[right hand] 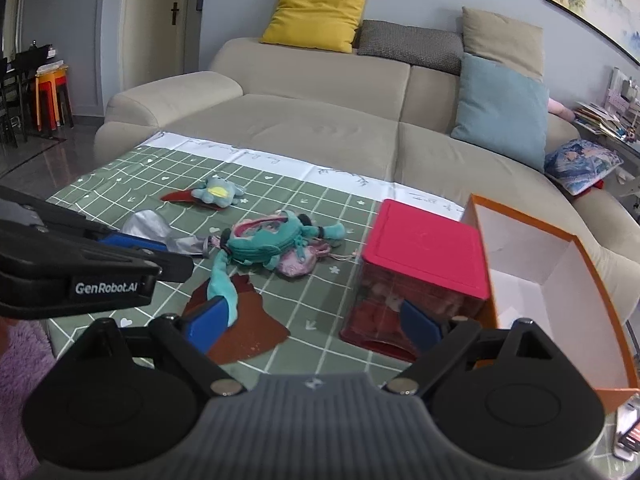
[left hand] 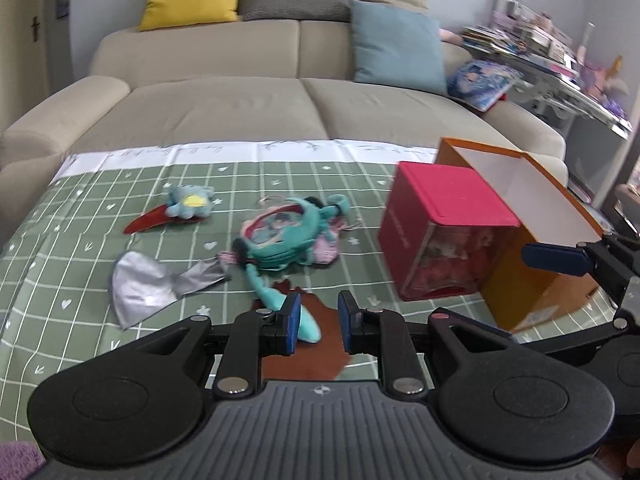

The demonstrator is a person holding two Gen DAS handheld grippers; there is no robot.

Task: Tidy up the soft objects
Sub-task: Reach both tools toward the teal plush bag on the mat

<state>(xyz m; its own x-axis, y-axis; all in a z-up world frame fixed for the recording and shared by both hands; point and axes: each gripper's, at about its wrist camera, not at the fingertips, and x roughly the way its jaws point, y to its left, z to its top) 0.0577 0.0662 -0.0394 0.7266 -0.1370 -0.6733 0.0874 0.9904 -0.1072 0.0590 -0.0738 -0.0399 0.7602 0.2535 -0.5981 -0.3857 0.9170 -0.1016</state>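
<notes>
Table: a green grid cloth (left hand: 192,184) with white hearts and a white border strip covers it; a beige sofa (left hand: 240,112) stands behind.
Teal plush (left hand: 280,232): lies mid-cloth, well left of the boxes. Its round body sits on a pink pouch (right hand: 300,264). A long teal limb (right hand: 224,280) runs from the body toward the cameras, so the long axis goes near to far, with a slight slant.
Small plush (left hand: 188,202): blue with a yellow patch, farther back and to the left, lying on a red leaf shape (left hand: 148,220).
Silver piece (left hand: 148,284): crumpled, flat, left of the teal plush; its narrow end points toward that plush.
Brown patch (right hand: 244,328): flat on the cloth, under the tip of the limb.
Pink-lidded box (left hand: 448,232): clear walls, reddish contents, right of the plush.
Orange box (right hand: 560,280): open, white inside, touching or just beside the pink-lidded box on its right.
Left gripper (left hand: 319,322): jaws narrowly apart, nothing between the pads; the limb's tip lies just beyond the left pad.
Right gripper (right hand: 316,320): jaws spread wide, nothing held, over the cloth between limb and pink-lidded box.
Writing: "GenRobot.AI" on the left gripper's side in the right wrist view; script on the white border is unreadable.
</notes>
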